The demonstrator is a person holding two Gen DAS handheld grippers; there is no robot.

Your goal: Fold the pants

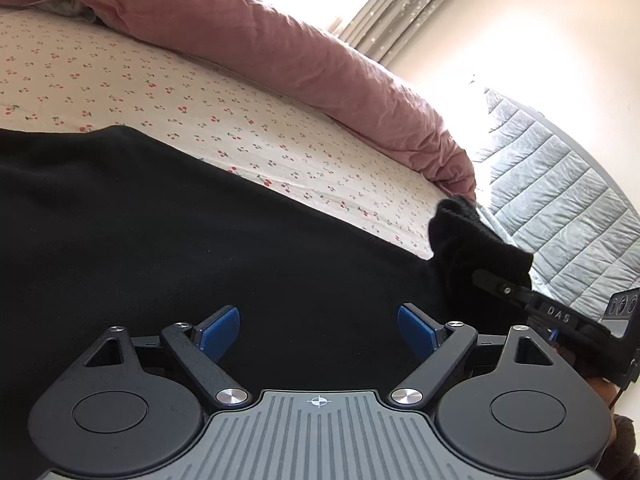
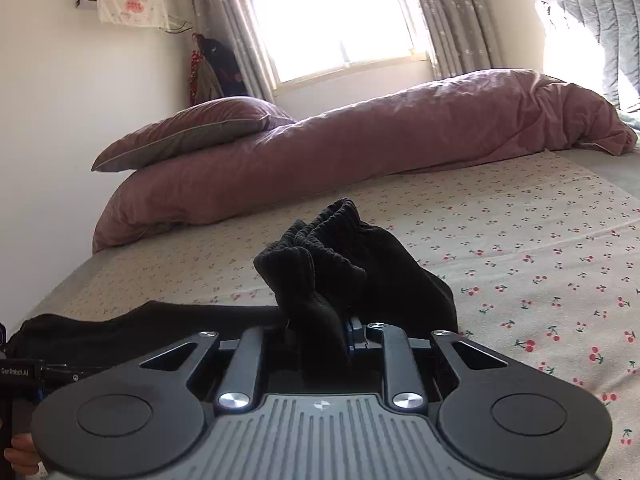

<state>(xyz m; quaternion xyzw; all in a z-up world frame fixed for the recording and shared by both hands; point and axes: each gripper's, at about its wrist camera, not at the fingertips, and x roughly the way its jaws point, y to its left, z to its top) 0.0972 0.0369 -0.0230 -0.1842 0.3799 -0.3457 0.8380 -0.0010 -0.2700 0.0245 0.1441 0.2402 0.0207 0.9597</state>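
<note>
From the left wrist view, the left gripper (image 1: 319, 330) has its jaws spread wide with nothing between them, its two blue pads (image 1: 219, 330) hovering over the one pair of black pants (image 1: 180, 248), which lies spread on the cherry-print sheet (image 1: 240, 128) directly ahead of and beneath the jaws. Ahead and to the right of the jaws, the right gripper (image 1: 486, 278) comes in from the side; the letters "DAS" are readable on its body, and a bunched, ribbed end of the pants rises around its tip. Beyond the pants, one pink duvet (image 1: 300, 56) runs along the far side of the sheet, and a grey quilted cover (image 1: 560, 184) sits at far right.

From the right wrist view, the right gripper (image 2: 320, 334) is clenched on that ribbed end of the pants (image 2: 332, 264), which stands up bunched just ahead of the jaws; the fingertips themselves are mostly buried in cloth. The rest of the pants trails off to the left of the jaws. At the left edge, the left gripper (image 2: 60, 370) bears a label that seems to read "GenRobot.AI", though it is small. Far ahead lie one pillow (image 2: 192, 128) on the pink duvet, and one window (image 2: 332, 16) with curtains on both sides. A covered wall unit (image 2: 120, 0) hangs upper left.
</note>
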